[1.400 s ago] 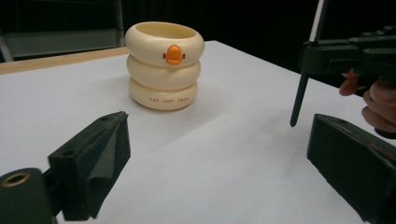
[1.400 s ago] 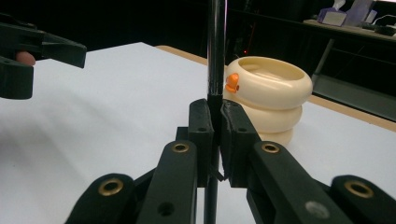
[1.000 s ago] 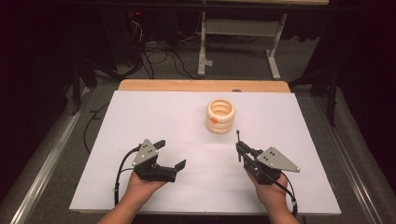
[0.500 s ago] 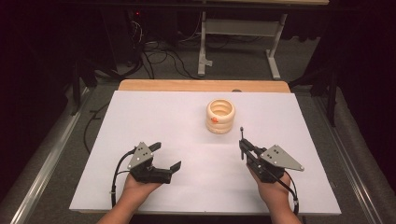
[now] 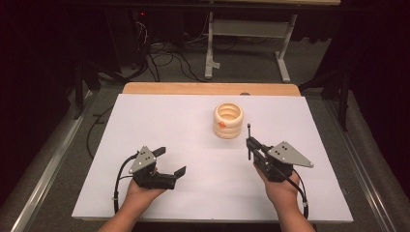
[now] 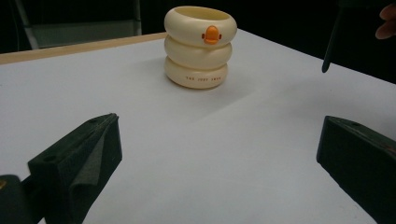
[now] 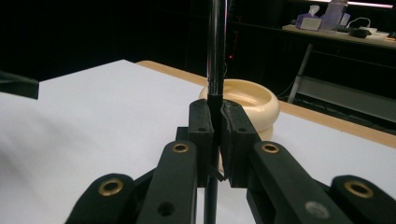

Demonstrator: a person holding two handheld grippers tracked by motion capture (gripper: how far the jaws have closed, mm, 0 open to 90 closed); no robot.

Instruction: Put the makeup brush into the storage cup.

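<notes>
A cream holder [image 5: 228, 120] shaped like three stacked rings, with an orange duck mark, stands on the white table [image 5: 159, 121] right of centre. My right gripper [image 5: 252, 146] is just in front of it and to its right, shut on a thin black pen [image 5: 249, 133] that stands upright. In the right gripper view the pen [image 7: 216, 46] rises between the closed jaws of the right gripper [image 7: 215, 135], with the holder [image 7: 254, 100] behind. My left gripper [image 5: 170, 161] is open over the near left of the table. From the left gripper [image 6: 217, 158], the holder [image 6: 200, 45] is ahead and the pen tip [image 6: 330, 42] hangs at the right.
A wooden strip [image 5: 208, 88] edges the table's far side. Beyond it are a metal stand [image 5: 246, 29] and cables [image 5: 164, 58] on the floor. Rails [image 5: 43, 174] run along the table's left and right sides.
The pen in my right gripper has tipped more upright, its top now higher. My left gripper has drifted slightly back toward the person, still open.
</notes>
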